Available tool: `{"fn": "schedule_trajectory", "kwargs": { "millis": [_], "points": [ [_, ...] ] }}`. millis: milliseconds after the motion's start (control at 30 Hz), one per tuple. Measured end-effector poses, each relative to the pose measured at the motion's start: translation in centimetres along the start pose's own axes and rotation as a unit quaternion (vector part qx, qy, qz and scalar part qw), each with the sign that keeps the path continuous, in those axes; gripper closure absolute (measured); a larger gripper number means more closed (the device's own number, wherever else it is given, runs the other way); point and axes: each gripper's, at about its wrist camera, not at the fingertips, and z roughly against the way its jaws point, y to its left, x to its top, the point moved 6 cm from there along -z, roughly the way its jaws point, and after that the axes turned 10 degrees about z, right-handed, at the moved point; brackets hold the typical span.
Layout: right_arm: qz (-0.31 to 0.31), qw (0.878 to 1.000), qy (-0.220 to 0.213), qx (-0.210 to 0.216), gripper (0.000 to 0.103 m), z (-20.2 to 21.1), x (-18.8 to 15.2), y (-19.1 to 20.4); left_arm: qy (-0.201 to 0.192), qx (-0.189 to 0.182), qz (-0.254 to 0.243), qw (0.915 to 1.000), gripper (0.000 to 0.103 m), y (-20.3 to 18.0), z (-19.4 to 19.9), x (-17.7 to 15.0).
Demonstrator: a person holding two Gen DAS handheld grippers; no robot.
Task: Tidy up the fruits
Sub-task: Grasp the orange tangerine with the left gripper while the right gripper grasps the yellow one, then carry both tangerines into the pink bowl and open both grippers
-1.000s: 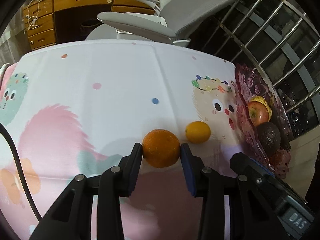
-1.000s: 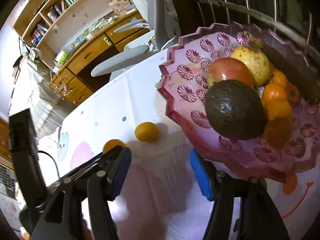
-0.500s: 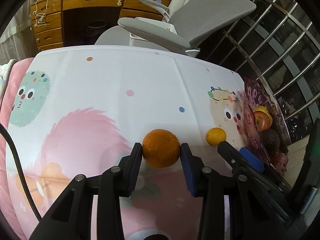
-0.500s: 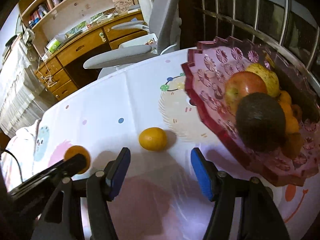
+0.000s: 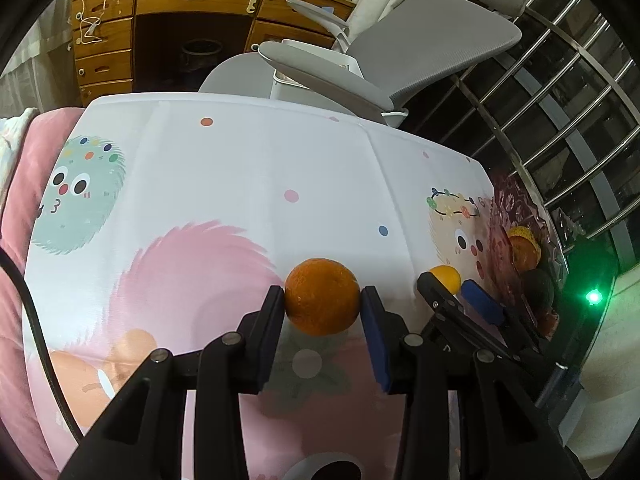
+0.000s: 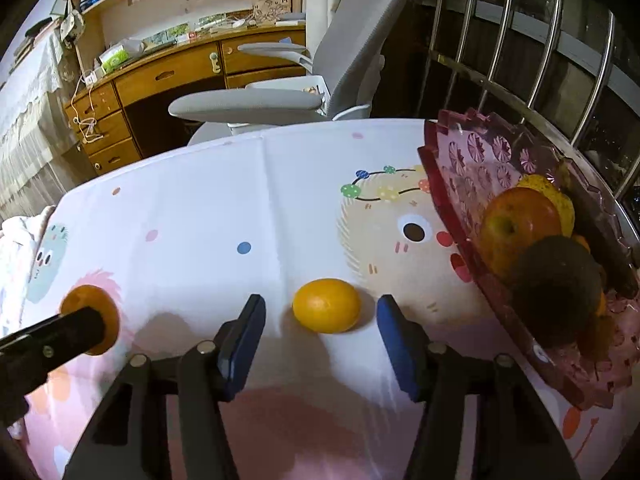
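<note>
The left gripper (image 5: 323, 307) is clamped on an orange (image 5: 322, 297), ready for the pink tray (image 6: 480, 184). The right gripper's (image 6: 320, 322) fingers, just closing, straddle a yellow citrus (image 6: 326, 310) on the surface without touching.

Two cameras, one riding on each gripper.
Both look down, close, over the tablecloth (image 5: 248, 184); both see the orange (image 5: 322, 296) and yellow fruit (image 6: 326, 311).

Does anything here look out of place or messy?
Only one loose fruit: a small yellow-orange citrus sits alone on the tablecloth, apart from the pink fruit bowl. Nothing looks spilled or broken.
</note>
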Motion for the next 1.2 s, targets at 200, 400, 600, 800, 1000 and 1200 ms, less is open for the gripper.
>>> {"fn": "schedule_trajectory", "kwargs": {
  "millis": [200,400,600,800,1000,1200],
  "points": [
    [0.002,1.0,0.008,-0.008,0.062,-0.8,-0.2,0.0,-0.001,-0.003,0.0,1.0,0.065,0.0,0.2,0.1],
    [-0.002,1.0,0.009,-0.007,0.065,-0.6,-0.4,0.0,-0.007,-0.006,0.0,1.0,0.065,-0.4,0.7,0.1],
    [0.0,1.0,-0.006,0.016,0.065,1.0,-0.1,0.3,-0.016,-0.009,-0.002,0.9998,0.065,-0.8,1.6,0.2],
    [0.003,0.999,-0.033,0.042,0.065,3.8,0.7,0.5,-0.035,-0.018,-0.013,0.9991,0.065,-2.0,2.8,0.2],
    [0.0,0.997,-0.063,0.055,0.065,6.9,1.3,-0.4,-0.059,-0.04,-0.03,0.997,0.065,-4.0,4.3,-0.1],
    [-0.01,0.995,-0.083,0.058,0.065,9.1,1.0,-2.8,-0.072,-0.06,-0.045,0.9945,0.065,-7.2,5.0,-1.0]
  ]
}}
